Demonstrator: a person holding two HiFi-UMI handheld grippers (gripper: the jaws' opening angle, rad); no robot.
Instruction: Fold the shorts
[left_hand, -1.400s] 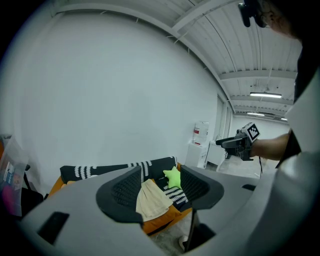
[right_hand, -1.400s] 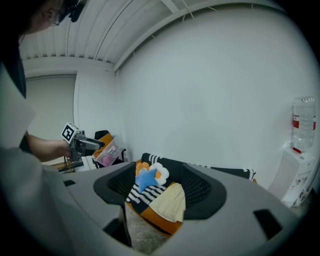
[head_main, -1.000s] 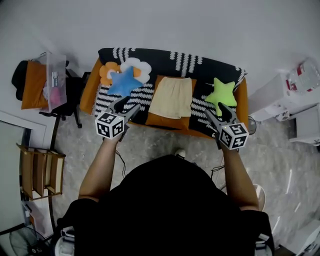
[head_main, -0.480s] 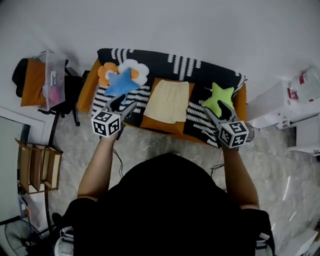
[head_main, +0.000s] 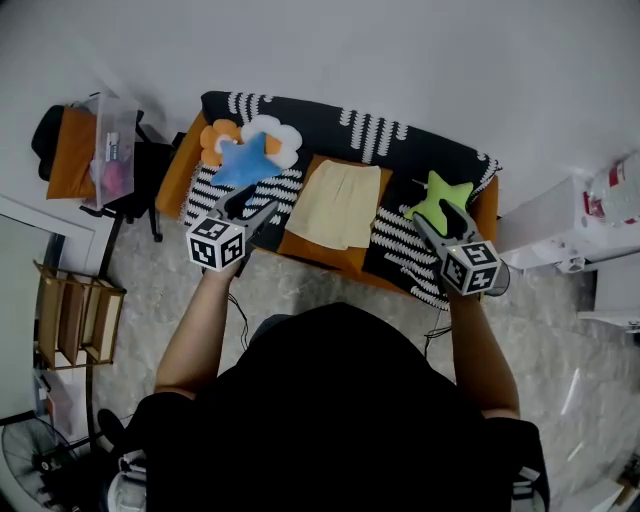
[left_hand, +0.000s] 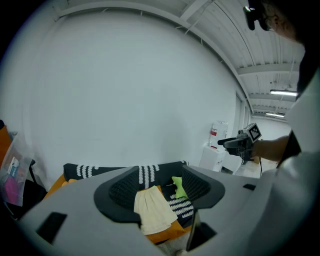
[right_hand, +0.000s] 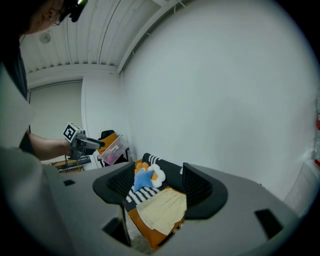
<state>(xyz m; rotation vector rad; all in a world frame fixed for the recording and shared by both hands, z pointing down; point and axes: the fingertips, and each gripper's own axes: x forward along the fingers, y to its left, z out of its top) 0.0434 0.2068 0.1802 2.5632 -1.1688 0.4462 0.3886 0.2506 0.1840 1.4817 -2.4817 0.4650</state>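
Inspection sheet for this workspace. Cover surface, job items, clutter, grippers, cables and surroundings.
Surface: orange sofa under a black-and-white throw.
Job's things: pale yellow shorts lying flat at the middle.
Clutter: blue star cushion and flower cushion left of the shorts; green star cushion right.
Grippers: left gripper and right gripper both open, empty, clear of the shorts.
Cables: thin cable on the floor by the left forearm.
Surroundings: clear storage box and wooden rack at left; white unit at right.
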